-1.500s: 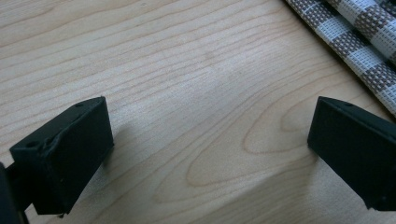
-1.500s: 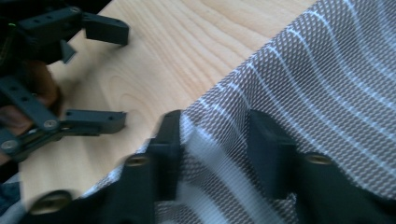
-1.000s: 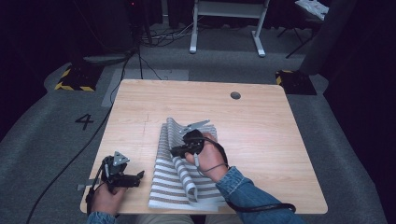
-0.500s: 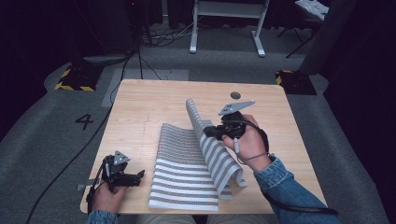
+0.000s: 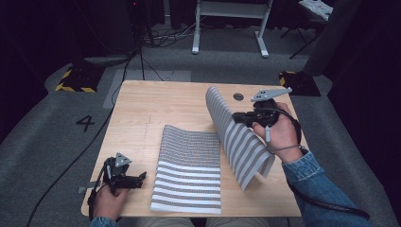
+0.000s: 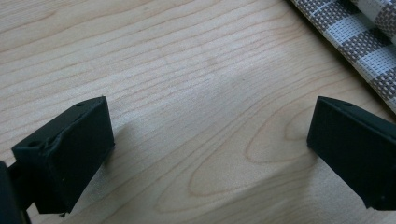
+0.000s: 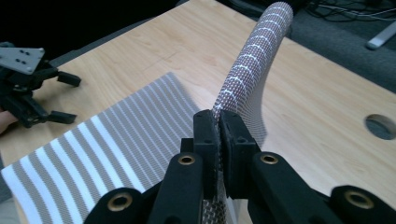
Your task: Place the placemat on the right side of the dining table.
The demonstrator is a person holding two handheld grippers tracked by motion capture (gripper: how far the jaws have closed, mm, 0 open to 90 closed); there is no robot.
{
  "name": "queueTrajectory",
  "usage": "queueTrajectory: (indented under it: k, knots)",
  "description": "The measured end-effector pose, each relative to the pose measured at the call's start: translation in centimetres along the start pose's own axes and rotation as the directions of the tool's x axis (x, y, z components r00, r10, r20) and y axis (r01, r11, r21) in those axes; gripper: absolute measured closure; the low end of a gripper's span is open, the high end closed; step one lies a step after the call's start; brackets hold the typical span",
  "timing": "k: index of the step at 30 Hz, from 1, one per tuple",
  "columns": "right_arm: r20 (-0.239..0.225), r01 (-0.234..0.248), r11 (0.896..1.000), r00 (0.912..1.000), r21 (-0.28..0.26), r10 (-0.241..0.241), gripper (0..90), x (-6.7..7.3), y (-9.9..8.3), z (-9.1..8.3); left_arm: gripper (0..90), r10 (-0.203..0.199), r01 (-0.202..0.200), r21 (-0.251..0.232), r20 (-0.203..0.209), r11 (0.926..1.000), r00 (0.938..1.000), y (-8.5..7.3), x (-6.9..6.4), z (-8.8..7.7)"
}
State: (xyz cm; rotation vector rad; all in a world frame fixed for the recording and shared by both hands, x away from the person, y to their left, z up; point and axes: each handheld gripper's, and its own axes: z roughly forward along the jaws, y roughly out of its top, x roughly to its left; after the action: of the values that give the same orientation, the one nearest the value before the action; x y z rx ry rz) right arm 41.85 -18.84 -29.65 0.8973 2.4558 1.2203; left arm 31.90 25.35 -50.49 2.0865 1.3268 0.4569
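While your left gripper (image 5: pixel 141 178) rests open at the table's (image 5: pixel 156 109) seven o'clock, your right gripper (image 5: pixel 235 116) clamps the striped mat's (image 5: pixel 189 165) lifted edge toward two o'clock.

Wooden table (image 5: pixel 142 113) with round hole (image 5: pixel 238 96); white frame legs (image 5: pixel 229 28) on grey floor (image 5: pixel 56 137).

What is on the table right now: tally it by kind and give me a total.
Striped woven mat: 1
Handheld tool: 2 (left tool open beside the mat, right tool shut on the mat's lifted edge)
Round hole in the tabletop: 1
Total: 4
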Motion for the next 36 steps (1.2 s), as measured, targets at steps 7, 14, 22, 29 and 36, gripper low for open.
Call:
queueTrajectory:
  k: [7,14,22,29,36]
  knots:
    - [0.055,-0.003,1.0,0.9985,-0.029,0.004,86.4,-2.0,0.5,-2.1,0.8,0.003,-0.003,0.002,-0.007,1.0,1.0,-0.1,0.0,-0.1]
    - [0.132,-0.005,0.999,0.9912,-0.043,0.01,86.5,-4.4,1.0,-3.8,0.8,0.001,-0.001,0.001,-0.006,1.0,1.0,-0.1,0.0,-0.1]
    - [0.23,-0.029,0.999,0.9725,-0.042,0.038,86.6,-7.8,0.4,-5.3,0.7,-0.001,0.001,0.0,-0.005,1.0,1.0,-0.1,0.0,-0.1]
    - [0.273,-0.069,0.996,0.9588,-0.05,0.08,86.7,-10.0,-0.7,-6.2,0.6,-0.002,0.002,0.0,-0.008,1.0,1.0,-0.1,0.0,-0.1]
    - [0.344,-0.085,0.995,0.9343,-0.042,0.095,86.7,-12.3,-1.8,-7.1,0.6,-0.002,0.002,0.0,-0.006,1.0,1.0,-0.1,0.0,-0.1]
